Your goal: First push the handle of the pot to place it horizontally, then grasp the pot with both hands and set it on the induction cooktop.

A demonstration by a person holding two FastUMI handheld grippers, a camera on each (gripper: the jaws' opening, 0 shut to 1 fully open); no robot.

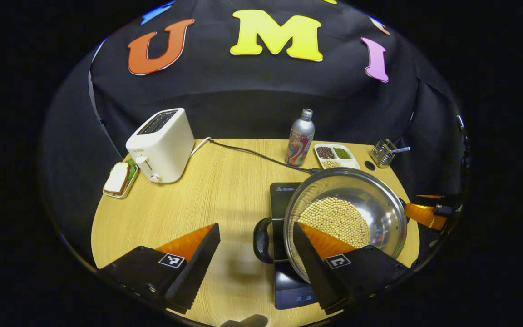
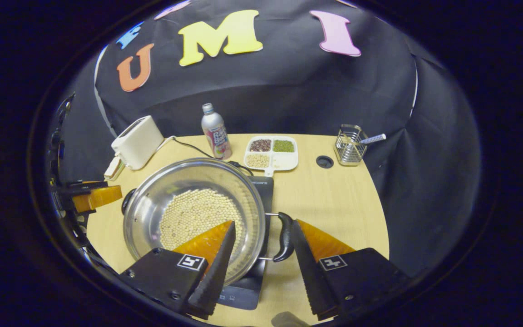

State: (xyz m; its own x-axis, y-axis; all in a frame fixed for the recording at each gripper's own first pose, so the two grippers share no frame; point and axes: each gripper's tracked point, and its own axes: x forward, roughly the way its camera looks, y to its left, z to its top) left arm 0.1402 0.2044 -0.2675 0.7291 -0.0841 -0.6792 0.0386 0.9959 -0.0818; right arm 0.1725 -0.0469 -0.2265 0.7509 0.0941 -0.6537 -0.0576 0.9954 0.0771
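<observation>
In the left gripper view, the left gripper point(image 1: 257, 247) is wide open, and its two fingers stand on both sides of the pot's black handle point(image 1: 263, 240) without pressing it. One finger lies over the near rim of the pot point(image 1: 370, 200), the other is over the bare table point(image 1: 225, 181). The pot is a shiny steel one with pale beans point(image 1: 334, 215) in the bottom, and it sits on the black cooktop point(image 1: 288, 281), which shows under it and in front of it.

In the right gripper view, the right gripper point(image 2: 261, 247) is also wide open around the other black handle point(image 2: 285, 237) of the pot point(image 2: 152, 204). One finger reaches over the pot's rim and the other stands just beside the handle on its outer side; I cannot tell if it touches the handle. Neither gripper holds anything. The cooktop point(image 2: 243, 290) is seen under the pot here as well. At the far side of the pot in each view, a part of the other gripper shows.

Farther back on the table are a white toaster point(image 1: 161, 143) with its cable, a slice of bread on a small tray point(image 1: 118, 179), a bottle point(image 1: 300, 138), a white divided dish point(image 1: 336, 155) with grains, and a wire holder point(image 1: 383, 152).
</observation>
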